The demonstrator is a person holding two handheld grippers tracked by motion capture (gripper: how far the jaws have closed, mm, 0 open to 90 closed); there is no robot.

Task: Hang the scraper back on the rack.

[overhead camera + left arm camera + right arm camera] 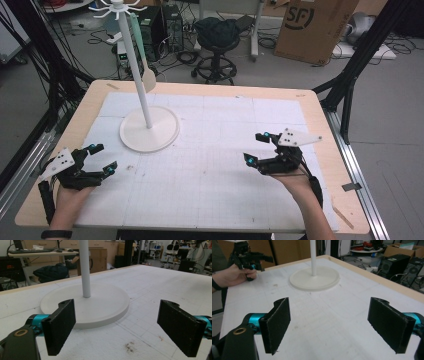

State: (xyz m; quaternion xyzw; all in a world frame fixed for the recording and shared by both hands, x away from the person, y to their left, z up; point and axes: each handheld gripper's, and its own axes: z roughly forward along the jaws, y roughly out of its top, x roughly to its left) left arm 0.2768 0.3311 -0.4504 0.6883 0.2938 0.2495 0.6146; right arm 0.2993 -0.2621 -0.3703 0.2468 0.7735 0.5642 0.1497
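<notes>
Stand, white with a round base and tall pole, sits on my desk at about ten o'clock from centre, a pale green spatula hanging from its top hooks. White gridded sheeting covers the desk, scuffed with small brown marks. My left hand-held gripper waits at eight o'clock, jaws spread, nothing between them; my right hand-held gripper at four o'clock, likewise spread and empty. Beyond the desk I see a stool, a cardboard box, and cables on the floor.

Grey floor strewn with cables — a black stool, cardboard box and computer towers beyond.
</notes>
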